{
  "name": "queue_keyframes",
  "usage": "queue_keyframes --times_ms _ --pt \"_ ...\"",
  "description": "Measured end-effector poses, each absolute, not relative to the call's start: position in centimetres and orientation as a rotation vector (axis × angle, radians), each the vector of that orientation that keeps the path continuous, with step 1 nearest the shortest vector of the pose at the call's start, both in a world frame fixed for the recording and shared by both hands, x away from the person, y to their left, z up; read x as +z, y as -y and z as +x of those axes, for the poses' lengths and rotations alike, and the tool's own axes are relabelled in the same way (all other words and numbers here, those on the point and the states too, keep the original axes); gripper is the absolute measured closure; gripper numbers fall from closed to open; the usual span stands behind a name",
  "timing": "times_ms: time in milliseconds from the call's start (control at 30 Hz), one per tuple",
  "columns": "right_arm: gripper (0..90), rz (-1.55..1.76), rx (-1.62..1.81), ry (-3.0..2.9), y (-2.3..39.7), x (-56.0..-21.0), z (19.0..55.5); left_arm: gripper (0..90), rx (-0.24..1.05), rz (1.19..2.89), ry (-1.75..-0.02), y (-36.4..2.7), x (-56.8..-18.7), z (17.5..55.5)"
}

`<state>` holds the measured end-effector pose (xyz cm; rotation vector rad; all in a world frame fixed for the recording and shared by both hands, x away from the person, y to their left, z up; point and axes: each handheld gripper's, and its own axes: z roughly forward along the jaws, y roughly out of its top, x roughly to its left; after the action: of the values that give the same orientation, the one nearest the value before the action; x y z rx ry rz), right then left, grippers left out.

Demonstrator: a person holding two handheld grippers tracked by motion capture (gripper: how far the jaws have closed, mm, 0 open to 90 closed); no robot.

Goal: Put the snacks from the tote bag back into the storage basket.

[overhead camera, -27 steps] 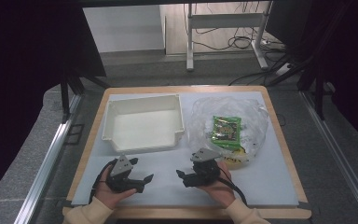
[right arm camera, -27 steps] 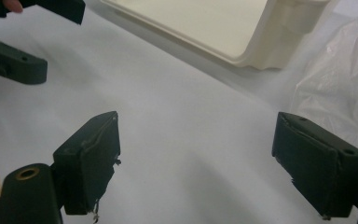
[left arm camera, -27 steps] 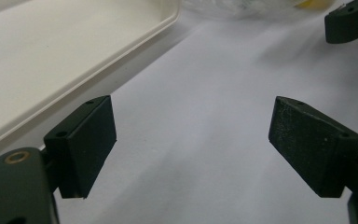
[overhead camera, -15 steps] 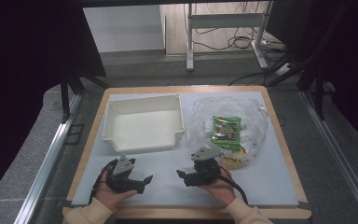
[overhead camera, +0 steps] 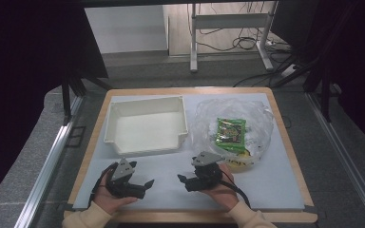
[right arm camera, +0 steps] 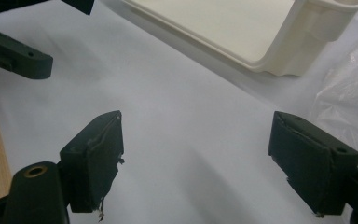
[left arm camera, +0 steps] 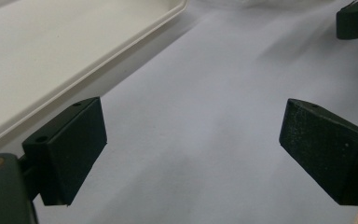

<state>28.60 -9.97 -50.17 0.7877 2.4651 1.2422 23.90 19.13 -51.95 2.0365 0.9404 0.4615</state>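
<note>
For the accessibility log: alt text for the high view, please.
Two hand-held grippers, left gripper and right gripper, rest open on a white mat, facing each other. Behind them sit an empty white tray and a clear plastic bag holding a green packet.

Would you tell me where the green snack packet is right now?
In the high view, the green snack packet lies inside the clear plastic bag, right of the white tray.

High view looks down; both gripper views, close and low, share the tray [overhead camera: 145,124].
</note>
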Motion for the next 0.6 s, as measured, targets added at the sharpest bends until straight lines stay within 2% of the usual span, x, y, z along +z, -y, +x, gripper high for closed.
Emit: queue_keyframes --times_ms 600 --pt "16.3 0.789 1.251 -2.387 10.7 -48.0 28.3 11.3 0.448 2.049 -0.945 -19.1 -52.1 24.1"
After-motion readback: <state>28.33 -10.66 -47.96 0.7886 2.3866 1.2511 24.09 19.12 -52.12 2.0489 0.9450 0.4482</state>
